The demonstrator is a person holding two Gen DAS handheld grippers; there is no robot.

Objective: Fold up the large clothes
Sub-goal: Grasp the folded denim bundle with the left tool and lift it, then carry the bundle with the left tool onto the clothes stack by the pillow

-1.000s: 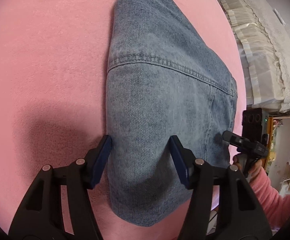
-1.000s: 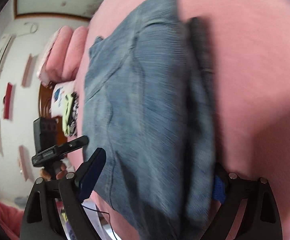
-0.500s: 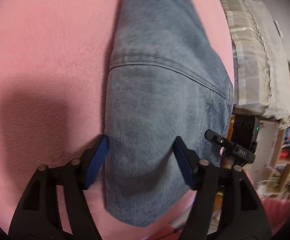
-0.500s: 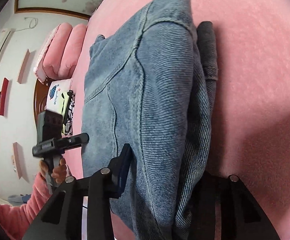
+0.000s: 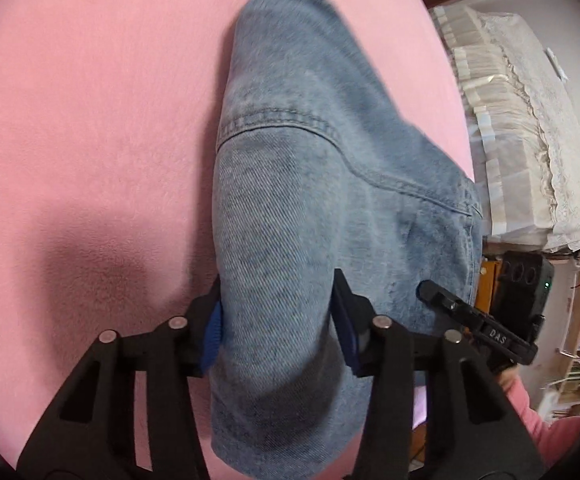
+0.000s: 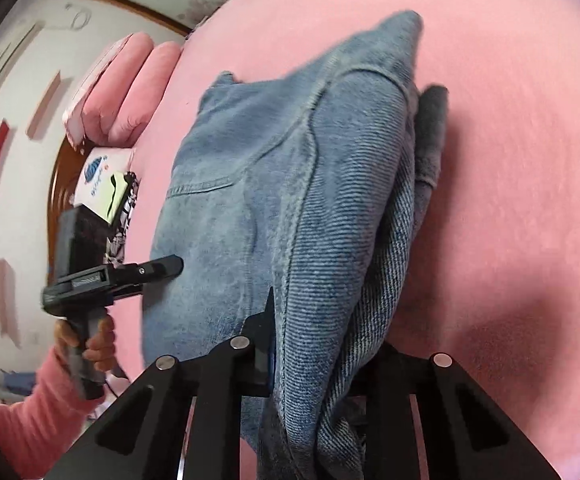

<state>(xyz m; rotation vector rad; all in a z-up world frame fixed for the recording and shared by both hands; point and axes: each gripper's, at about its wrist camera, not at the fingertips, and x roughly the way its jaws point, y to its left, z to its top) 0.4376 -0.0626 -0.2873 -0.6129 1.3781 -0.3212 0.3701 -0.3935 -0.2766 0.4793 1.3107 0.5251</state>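
We see both grips now closing on denim jeans (image 5: 329, 208): left gripper (image 5: 278, 324) pinches near edge at 6 o'clock, right gripper (image 6: 321, 344) narrower than 1 s ago, bunched fold lifted. Fold-over likely next.

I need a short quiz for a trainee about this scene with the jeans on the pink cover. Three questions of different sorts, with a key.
1. True or false: the jeans lie on a pink cover.
2. What is between the fingers of the left claw? A) a bunch of denim B) a towel C) nothing
3. Fill in: the sleeve of the person holding the left tool is ____.

Key: 1 true; 2 A; 3 pink. Both the left claw and the right claw are closing on denim.
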